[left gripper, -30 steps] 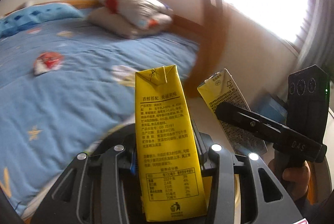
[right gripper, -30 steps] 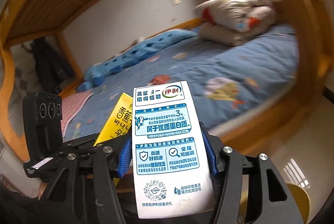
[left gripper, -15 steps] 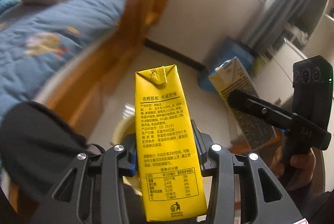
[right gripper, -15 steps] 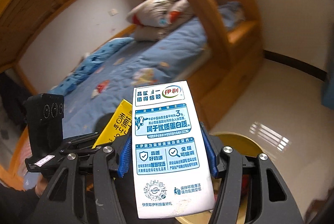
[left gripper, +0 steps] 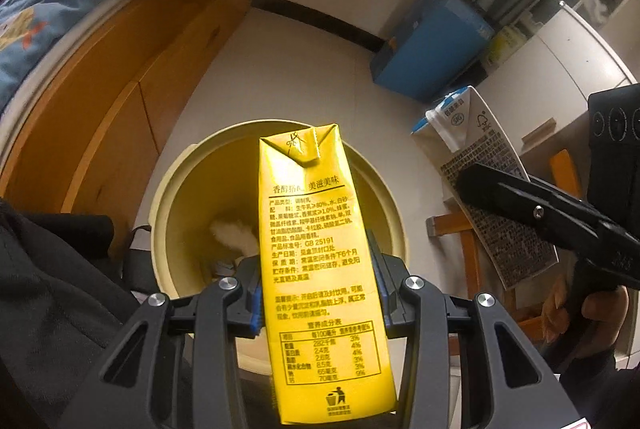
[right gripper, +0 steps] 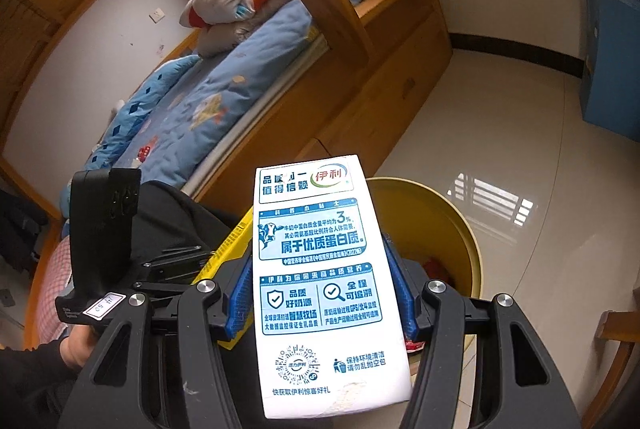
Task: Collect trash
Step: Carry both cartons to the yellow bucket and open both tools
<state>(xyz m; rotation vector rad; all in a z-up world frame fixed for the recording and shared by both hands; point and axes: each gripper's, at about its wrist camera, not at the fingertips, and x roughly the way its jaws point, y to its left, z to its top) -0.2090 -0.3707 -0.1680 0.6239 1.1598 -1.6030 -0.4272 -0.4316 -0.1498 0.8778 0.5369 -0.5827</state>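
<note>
**Two drink cartons held over the yellow bin**

Yellow carton (left gripper: 320,269): your left gripper (left gripper: 316,297) is clamped on it, blue pads (left gripper: 256,303) pressed against both side faces, the folded top pointing away from the camera. In the left wrist view it sits directly above the open mouth of the yellow bin (left gripper: 176,189), which stands on the pale tiled floor (left gripper: 304,69) beside the wooden bed frame (left gripper: 112,89). A white crumpled scrap (left gripper: 234,235) lies inside the bin.

White carton (right gripper: 320,289): your right gripper (right gripper: 320,303) grips it the same way, its blue pads (right gripper: 238,297) tight on both sides, printed face toward the lens. In the right wrist view the bin's rim (right gripper: 452,221) shows behind and to the right of this carton, with something red (right gripper: 438,269) inside. The two cartons are near each other but apart; each appears at the edge of the other camera. A blue box (left gripper: 432,45) stands against the far wall, and the bed (right gripper: 216,101) carries a blue quilt.
</note>
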